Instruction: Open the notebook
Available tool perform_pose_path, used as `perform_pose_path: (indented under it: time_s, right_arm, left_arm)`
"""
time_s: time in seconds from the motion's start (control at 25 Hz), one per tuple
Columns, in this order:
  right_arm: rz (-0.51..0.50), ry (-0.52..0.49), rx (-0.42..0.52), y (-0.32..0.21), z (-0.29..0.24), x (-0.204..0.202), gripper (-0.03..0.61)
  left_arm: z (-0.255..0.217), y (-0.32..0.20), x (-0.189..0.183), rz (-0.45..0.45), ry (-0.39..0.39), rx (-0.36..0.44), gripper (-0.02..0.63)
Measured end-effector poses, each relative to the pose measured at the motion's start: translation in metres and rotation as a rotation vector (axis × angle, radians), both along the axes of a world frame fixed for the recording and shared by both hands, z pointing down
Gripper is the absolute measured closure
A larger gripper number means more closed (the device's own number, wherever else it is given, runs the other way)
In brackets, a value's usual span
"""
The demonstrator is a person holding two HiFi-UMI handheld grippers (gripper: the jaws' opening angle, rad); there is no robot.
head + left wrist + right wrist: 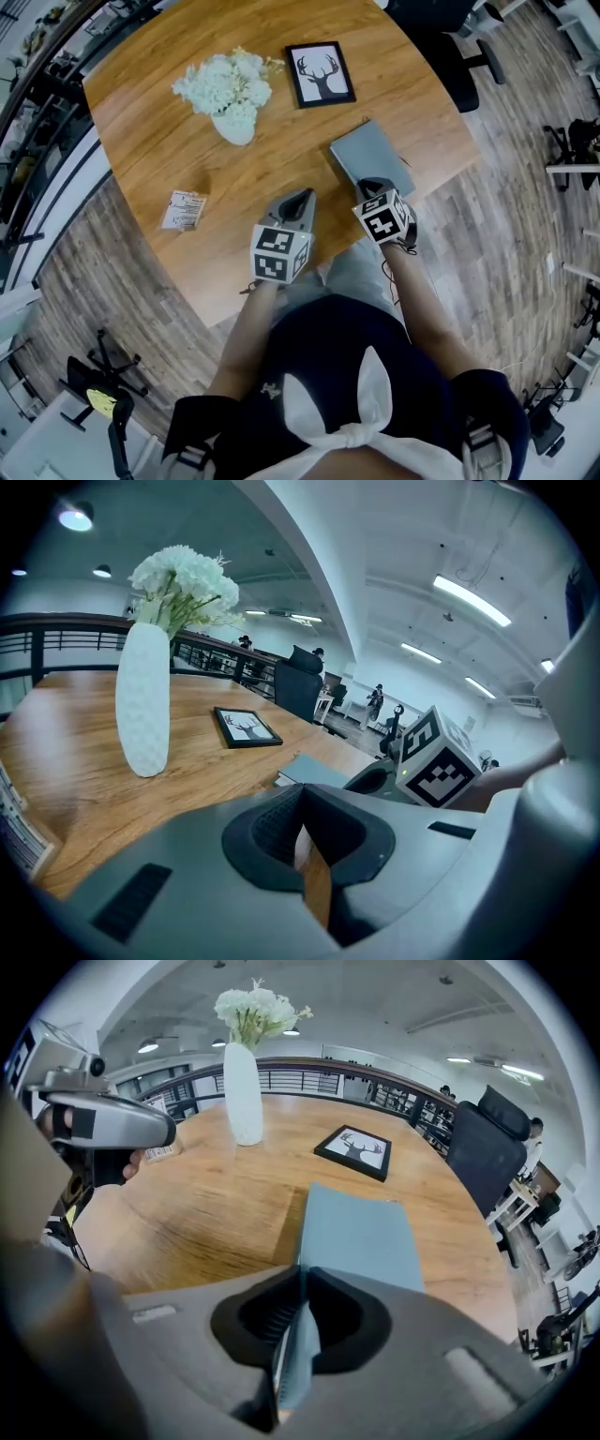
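A closed grey-blue notebook [370, 152] lies flat near the table's front right edge; it also shows in the right gripper view [361, 1237] and the left gripper view [314, 771]. My right gripper [373, 185] stands at the notebook's near edge, pointing steeply down. In its own view the right gripper [305, 1274] is shut on the edge of the cover, a blue strip pinched between the pads. My left gripper [302, 199] hovers over bare wood to the left of the notebook. Its jaws [302, 794] are shut with nothing between them.
A white vase of white flowers [232, 122] stands at the back left of the round wooden table [150, 150]. A black-framed deer picture [321, 74] lies behind the notebook. A small printed card [184, 210] lies at the left. An office chair [459, 56] stands beyond the table.
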State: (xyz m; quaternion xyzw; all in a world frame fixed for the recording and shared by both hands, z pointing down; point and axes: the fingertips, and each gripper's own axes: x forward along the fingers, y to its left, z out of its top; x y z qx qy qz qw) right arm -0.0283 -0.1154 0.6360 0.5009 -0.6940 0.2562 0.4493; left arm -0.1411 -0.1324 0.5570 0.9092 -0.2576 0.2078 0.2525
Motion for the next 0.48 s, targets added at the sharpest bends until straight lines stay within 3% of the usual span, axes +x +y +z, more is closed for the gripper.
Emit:
perform_pose_path:
  time_s: [0.48]
  right_arm:
    - [0.016, -0.114, -0.003, -0.002, -0.015, 0.005, 0.554]
  left_arm:
    - [-0.002, -0.012, -0.005, -0.060, -0.017, 0.006, 0.597]
